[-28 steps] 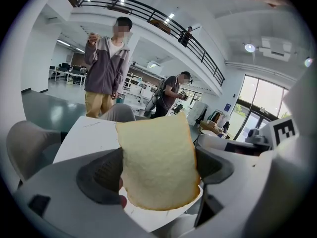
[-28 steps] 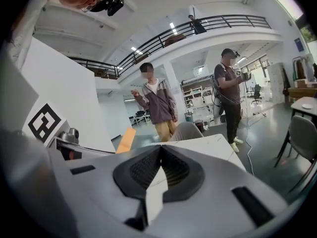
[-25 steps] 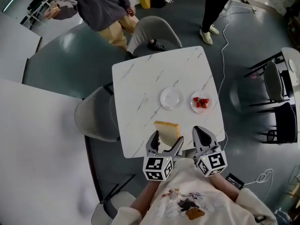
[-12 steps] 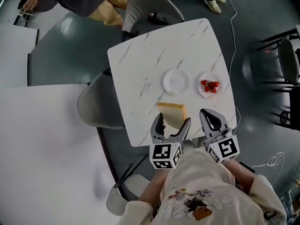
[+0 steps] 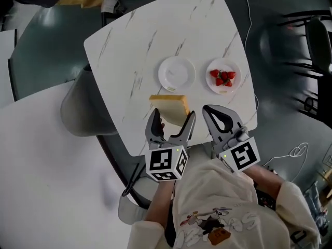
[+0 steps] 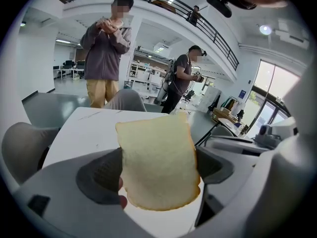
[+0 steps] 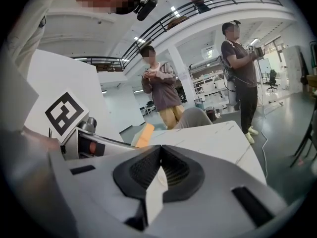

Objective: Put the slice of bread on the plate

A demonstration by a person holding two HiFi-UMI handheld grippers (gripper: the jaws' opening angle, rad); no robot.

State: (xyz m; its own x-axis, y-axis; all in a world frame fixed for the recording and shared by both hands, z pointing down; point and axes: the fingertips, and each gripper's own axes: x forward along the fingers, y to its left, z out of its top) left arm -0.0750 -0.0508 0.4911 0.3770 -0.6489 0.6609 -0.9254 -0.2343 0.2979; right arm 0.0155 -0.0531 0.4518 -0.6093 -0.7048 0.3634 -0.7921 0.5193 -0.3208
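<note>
In the head view the left gripper [image 5: 172, 119] has its jaws pressed on the slice of bread [image 5: 168, 104], holding it over the near part of the marbled worktop [image 5: 155, 35]; the white plate [image 5: 176, 72] lies just beyond the slice, apart from it, and a second plate [image 5: 224, 90] carrying strawberries [image 5: 222, 78] sits just beside it to the right, while a grey chair [image 5: 78, 110] stands at the worktop's left edge and the right gripper [image 5: 213, 115] hangs beside the left one over the near edge. In the left gripper view the slice stands between the two jaws, broad face to the camera, gripped at both sides, hiding most of the worktop behind it; two people stand beyond the far edge. In the right gripper view the jaws meet with nothing between them, and the left gripper's marker cube [image 7: 64, 114] shows at the left
</note>
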